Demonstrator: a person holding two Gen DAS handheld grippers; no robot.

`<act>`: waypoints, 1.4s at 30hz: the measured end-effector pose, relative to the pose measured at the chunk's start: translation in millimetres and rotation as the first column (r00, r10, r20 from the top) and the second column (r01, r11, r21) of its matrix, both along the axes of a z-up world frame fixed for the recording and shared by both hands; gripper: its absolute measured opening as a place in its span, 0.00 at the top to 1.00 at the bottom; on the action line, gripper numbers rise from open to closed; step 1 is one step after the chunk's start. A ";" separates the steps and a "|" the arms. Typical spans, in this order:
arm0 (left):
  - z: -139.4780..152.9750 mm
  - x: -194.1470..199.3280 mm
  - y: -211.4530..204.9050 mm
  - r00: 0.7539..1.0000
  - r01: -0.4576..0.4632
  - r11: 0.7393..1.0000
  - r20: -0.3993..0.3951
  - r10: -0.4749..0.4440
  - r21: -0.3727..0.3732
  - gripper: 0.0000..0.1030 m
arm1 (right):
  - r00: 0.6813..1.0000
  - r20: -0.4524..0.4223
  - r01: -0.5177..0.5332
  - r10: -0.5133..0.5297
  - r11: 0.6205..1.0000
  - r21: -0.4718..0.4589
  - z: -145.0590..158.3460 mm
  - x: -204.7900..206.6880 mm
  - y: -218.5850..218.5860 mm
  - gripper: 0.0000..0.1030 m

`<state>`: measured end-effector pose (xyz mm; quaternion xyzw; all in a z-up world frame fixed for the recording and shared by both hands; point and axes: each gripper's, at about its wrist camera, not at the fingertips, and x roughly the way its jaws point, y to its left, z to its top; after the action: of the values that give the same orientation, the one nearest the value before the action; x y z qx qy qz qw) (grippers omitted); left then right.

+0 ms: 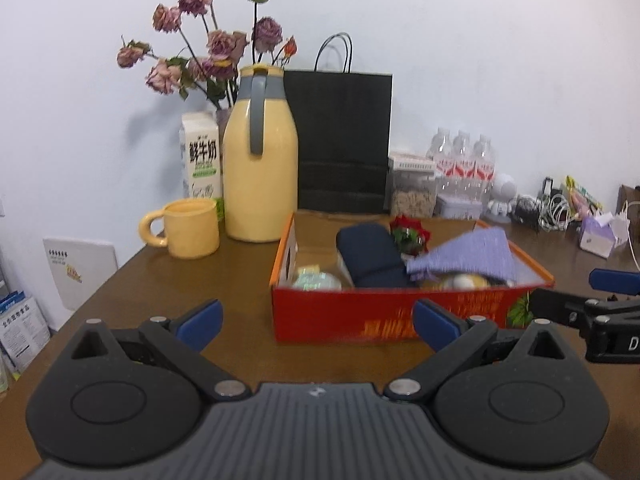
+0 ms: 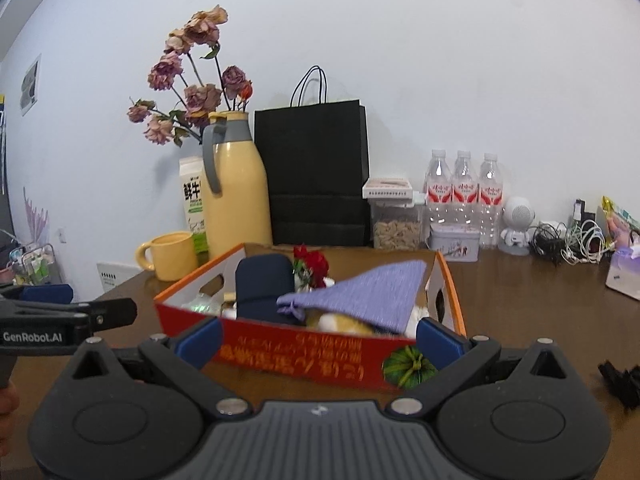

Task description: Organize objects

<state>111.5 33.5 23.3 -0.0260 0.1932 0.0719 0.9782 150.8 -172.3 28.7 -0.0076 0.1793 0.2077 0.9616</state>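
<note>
While both grippers hover low over the brown table (image 1: 120, 280), neither has anything between its blue pads: the left gripper (image 1: 316, 320) is spread wide, and the right gripper (image 2: 318, 336) is splayed just the same. Right in front of them sits the red cardboard box (image 2: 304, 360) with the orange rim, its near wall between the right one's fingertips but not pinched, as far as I can see. Stuffed inside: a purple striped cloth (image 2: 368, 296) draped over something yellow and white, a dark navy case (image 2: 262, 284) leaning next to it, a little red flower thing (image 2: 312, 264) at the back, and a pale round item in the left corner, too blurry to name. Behind the box on the left, a yellow mug (image 1: 188, 228) stands just beside a tall yellow thermos jug (image 1: 260, 168), with a milk carton (image 1: 202, 156) and dried roses (image 1: 212, 48) behind. Further back against the wall: a black paper bag (image 1: 344, 140), three water bottles (image 2: 464, 192), and a tangle of cables (image 2: 572, 240)
</note>
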 end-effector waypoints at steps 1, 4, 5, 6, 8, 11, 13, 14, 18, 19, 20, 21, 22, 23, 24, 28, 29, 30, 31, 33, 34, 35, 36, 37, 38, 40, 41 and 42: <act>-1.6 -2.6 -0.1 1.000 -0.002 1.000 -0.008 0.002 0.002 0.00 | 1.000 -0.007 0.002 -0.002 1.000 -0.002 -1.2 -3.5 -0.5 0.00; -7.0 -11.3 0.7 1.000 -0.005 1.000 -0.029 0.005 0.000 0.00 | 1.000 -0.025 0.005 -0.005 1.000 -0.007 -6.0 -12.4 -2.4 0.00; -7.8 -12.7 1.3 0.999 -0.004 1.000 -0.033 0.004 -0.003 0.00 | 1.000 -0.030 0.005 -0.006 1.000 -0.009 -7.2 -14.4 -2.6 0.00; -8.7 -14.6 1.2 0.999 -0.003 1.000 -0.037 0.003 -0.004 0.00 | 0.999 -0.034 0.006 -0.006 1.000 -0.011 -8.0 -16.2 -2.9 0.00; -9.6 -17.4 0.5 0.999 -0.001 1.000 -0.040 0.001 -0.002 0.00 | 0.999 -0.037 0.009 -0.010 1.000 -0.013 -8.9 -19.6 -3.4 0.00; -9.8 -20.1 -0.5 0.999 0.002 1.000 -0.041 -0.002 -0.002 0.00 | 0.999 -0.037 0.012 -0.012 1.000 -0.013 -8.9 -22.0 -4.3 0.00; -9.7 -21.5 -0.6 0.999 0.000 1.000 -0.040 -0.001 -0.005 0.00 | 0.999 -0.036 0.013 -0.014 1.000 -0.014 -8.5 -23.0 -4.8 0.00; -9.2 -21.7 -0.8 0.999 0.001 1.000 -0.039 -0.001 -0.006 0.00 | 0.999 -0.036 0.014 -0.014 1.000 -0.014 -8.2 -23.2 -4.9 0.00; -8.5 -23.0 -0.6 0.999 -0.002 1.000 -0.038 0.001 -0.007 0.00 | 0.999 -0.036 0.015 -0.016 1.000 -0.014 -7.6 -23.2 -4.5 0.00; -8.5 -22.8 -0.5 0.999 -0.002 1.000 -0.038 0.001 -0.008 0.00 | 0.999 -0.036 0.016 -0.016 1.000 -0.013 -7.5 -23.7 -4.8 0.00; -8.4 -22.8 -0.6 0.999 -0.002 1.000 -0.038 0.001 -0.008 0.00 | 0.999 -0.035 0.016 -0.017 1.000 -0.013 -7.5 -24.3 -5.2 0.00; -8.3 -22.9 -0.6 0.999 -0.002 1.000 -0.038 0.001 -0.007 0.00 | 0.999 -0.035 0.016 -0.017 1.000 -0.013 -7.3 -24.5 -5.2 0.00; -8.3 -22.7 -0.4 0.999 -0.001 1.000 -0.038 0.001 -0.008 0.00 | 0.999 -0.035 0.017 -0.017 1.000 -0.013 -7.3 -24.4 -5.6 0.00; -8.2 -22.7 -0.4 0.999 -0.002 1.000 -0.039 0.001 -0.007 0.00 | 0.999 -0.034 0.017 -0.017 1.000 -0.013 -7.0 -24.7 -5.8 0.00; -8.1 -23.0 -0.4 0.999 -0.001 1.000 -0.039 0.001 -0.007 0.00 | 0.999 -0.034 0.016 -0.017 1.000 -0.013 -7.0 -24.7 -5.8 0.00; -7.5 -23.9 -0.5 0.999 -0.001 1.000 -0.034 0.001 -0.007 0.00 | 0.999 -0.034 0.017 -0.017 1.000 -0.013 -7.0 -25.0 -5.5 0.00; -7.2 -24.6 -0.6 0.999 -0.002 1.000 -0.033 0.002 -0.007 0.00 | 0.999 -0.034 0.017 -0.018 1.000 -0.013 -7.0 -25.0 -5.5 0.00; -7.1 -25.0 -0.6 0.999 -0.003 1.000 -0.033 0.003 -0.007 0.00 | 0.999 -0.034 0.017 -0.018 1.000 -0.012 -6.7 -25.3 -5.6 0.00; -6.9 -25.2 -0.6 0.999 -0.004 1.000 -0.032 0.003 -0.006 0.00 | 0.999 -0.034 0.017 -0.017 1.000 -0.013 -7.0 -25.1 -5.4 0.00; -6.7 -25.6 -0.7 0.999 -0.004 1.000 -0.033 0.003 -0.007 0.00 | 0.999 -0.034 0.017 -0.017 1.000 -0.013 -6.9 -25.3 -5.4 0.00; -6.7 -25.6 -0.7 0.999 -0.003 1.000 -0.033 0.003 -0.007 0.00 | 0.999 -0.034 0.017 -0.018 1.000 -0.013 -7.0 -25.2 -5.2 0.00; -6.7 -25.6 -0.7 0.999 -0.003 1.000 -0.033 0.002 -0.007 0.00 | 0.999 -0.034 0.017 -0.018 1.000 -0.013 -7.0 -25.3 -5.2 0.00; -6.6 -25.9 -0.8 0.999 -0.003 1.000 -0.033 0.003 -0.006 0.00 | 0.999 -0.034 0.017 -0.017 1.000 -0.013 -6.9 -25.4 -5.3 0.00; -6.7 -26.6 -0.7 0.999 -0.004 1.000 -0.033 0.003 -0.006 0.00 | 0.999 -0.034 0.017 -0.017 1.000 -0.013 -7.0 -25.2 -5.2 0.00; -6.8 -27.0 -0.6 0.999 -0.003 1.000 -0.032 0.002 -0.007 0.00 | 0.999 -0.034 0.017 -0.018 1.000 -0.013 -7.1 -25.3 -5.2 0.00; -7.1 -27.7 -0.7 0.999 -0.003 1.000 -0.032 0.003 -0.008 0.00 | 0.999 -0.034 0.018 -0.018 1.000 -0.013 -7.2 -25.3 -5.0 0.00; -7.2 -27.6 -0.5 0.999 -0.003 1.000 -0.033 0.003 -0.008 0.00 | 0.999 -0.034 0.018 -0.018 1.000 -0.013 -7.2 -25.2 -5.0 0.00; -7.3 -28.0 -0.6 0.999 -0.003 1.000 -0.033 0.002 -0.008 0.00 | 0.999 -0.034 0.018 -0.018 1.000 -0.013 -7.1 -25.4 -5.2 0.00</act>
<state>83.5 33.0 16.0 -0.0289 0.2094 0.0728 0.9747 125.4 -177.5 21.6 -0.0085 0.1971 0.1979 0.9602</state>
